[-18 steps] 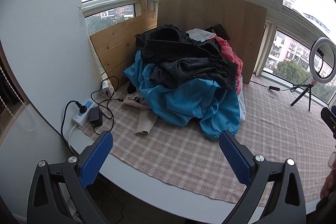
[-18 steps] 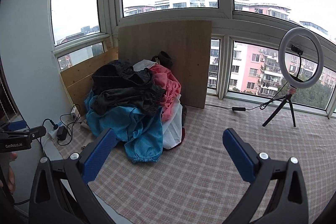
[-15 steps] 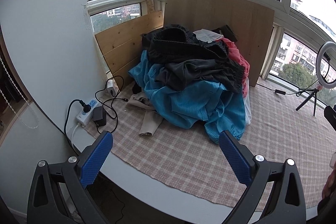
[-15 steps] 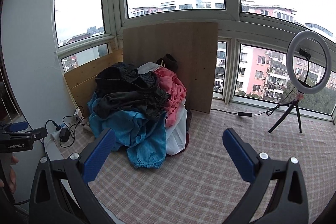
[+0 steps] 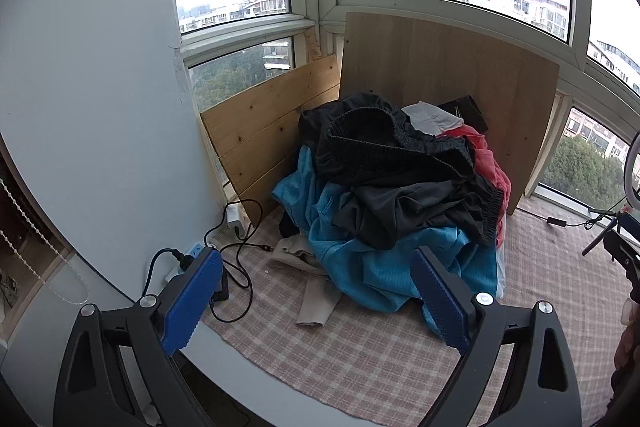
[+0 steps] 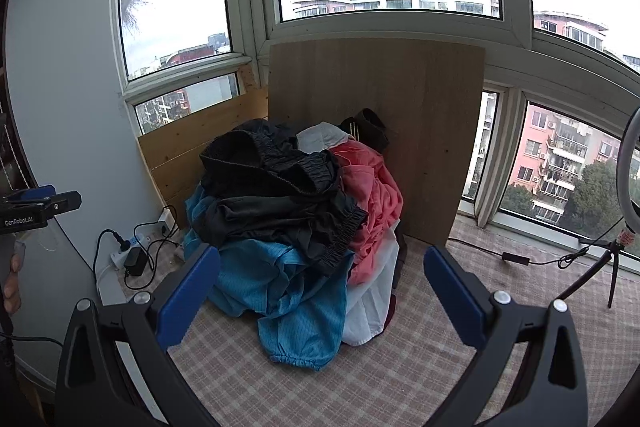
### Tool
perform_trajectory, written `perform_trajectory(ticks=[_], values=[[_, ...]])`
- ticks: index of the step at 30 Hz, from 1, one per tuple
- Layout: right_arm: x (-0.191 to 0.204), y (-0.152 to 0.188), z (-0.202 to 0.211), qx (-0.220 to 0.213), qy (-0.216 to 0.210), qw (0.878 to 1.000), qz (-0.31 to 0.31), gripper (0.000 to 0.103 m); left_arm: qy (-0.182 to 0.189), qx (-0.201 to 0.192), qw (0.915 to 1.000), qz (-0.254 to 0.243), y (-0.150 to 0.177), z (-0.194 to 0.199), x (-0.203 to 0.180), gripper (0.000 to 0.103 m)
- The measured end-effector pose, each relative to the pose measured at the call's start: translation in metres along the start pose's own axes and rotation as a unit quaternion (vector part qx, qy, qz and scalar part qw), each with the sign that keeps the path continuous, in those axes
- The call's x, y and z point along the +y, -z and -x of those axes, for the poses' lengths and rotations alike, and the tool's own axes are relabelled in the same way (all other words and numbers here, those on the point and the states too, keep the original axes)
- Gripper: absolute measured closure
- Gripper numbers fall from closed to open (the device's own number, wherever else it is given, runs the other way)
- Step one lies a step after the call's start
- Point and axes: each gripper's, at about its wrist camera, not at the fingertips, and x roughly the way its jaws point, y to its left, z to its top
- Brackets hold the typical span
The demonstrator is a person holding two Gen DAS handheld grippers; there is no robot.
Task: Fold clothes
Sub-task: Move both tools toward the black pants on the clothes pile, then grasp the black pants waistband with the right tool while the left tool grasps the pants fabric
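Observation:
A heap of clothes (image 5: pixel 396 195) sits on a checked cloth in the window corner: black garments (image 5: pixel 384 143) on top, a blue one (image 5: pixel 384 259) below, a pink one (image 6: pixel 372 195) and a white one (image 6: pixel 372 299) on the right, a beige piece (image 5: pixel 312 291) at the lower left. My left gripper (image 5: pixel 316 291) is open, a short way in front of the heap, nothing between its blue pads. My right gripper (image 6: pixel 320 291) is open too, facing the heap's blue and white hem (image 6: pixel 296 359). The left gripper's body (image 6: pixel 36 207) shows at the left edge of the right wrist view.
Wooden boards (image 5: pixel 440 75) lean behind the heap against the windows. A power strip (image 5: pixel 188 255) with a black adapter and looping cables lies left of the clothes. A ring light on a tripod (image 6: pixel 616 227) stands far right. Checked cloth (image 6: pixel 400 379) covers the platform.
Both grippers have moved closer to the heap of clothes, which now fills more of each view. Their jaws stay spread wide as before.

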Motion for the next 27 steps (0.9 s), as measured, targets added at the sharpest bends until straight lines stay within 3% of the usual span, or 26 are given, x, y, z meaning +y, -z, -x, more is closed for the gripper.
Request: perform_trajectory(ticks=[4, 8, 11, 13, 16, 19, 20, 22, 24, 27], values=[[0.010, -0.026, -0.061, 0.026, 0.016, 0.999, 0.014, 0.000, 0.001, -0.016, 0.9998, -0.015, -0.035, -0.026, 0.021, 0.009], [0.016, -0.045, -0.143, 0.070, 0.044, 0.996, 0.016, 0.002, 0.041, -0.009, 0.9991, 0.004, -0.045, -0.058, 0.042, 0.008], [0.020, -0.057, -0.202, 0.103, 0.064, 0.992, 0.017, 0.012, 0.042, -0.031, 0.9986, -0.008, -0.049, -0.067, 0.047, 0.007], [0.021, -0.054, -0.230, 0.122, 0.076, 0.989, 0.019, 0.021, 0.049, -0.032, 0.9982, -0.012, -0.051, -0.079, 0.051, 0.007], [0.023, -0.050, -0.269, 0.148, 0.089, 0.985, 0.021, 0.021, 0.063, -0.027, 0.9976, -0.011, -0.054, -0.099, 0.056, 0.007], [0.019, -0.052, -0.282, 0.155, 0.084, 0.984, 0.015, 0.022, 0.070, -0.024, 0.9972, -0.007, -0.057, -0.118, 0.060, 0.007], [0.017, -0.052, -0.286, 0.157, 0.082, 0.984, 0.013, 0.026, 0.071, -0.024, 0.9972, -0.004, -0.057, -0.125, 0.061, 0.007], [0.015, -0.053, -0.295, 0.162, 0.079, 0.984, 0.009, 0.075, 0.074, -0.022, 0.9970, -0.003, -0.062, -0.137, 0.063, 0.007], [0.012, -0.054, -0.304, 0.167, 0.075, 0.983, 0.006, 0.093, 0.075, -0.017, 0.9970, 0.000, -0.063, -0.147, 0.064, 0.007], [0.012, -0.065, -0.284, 0.147, 0.075, 0.986, 0.010, 0.096, 0.078, -0.009, 0.9969, 0.006, -0.066, -0.161, 0.066, 0.007]])
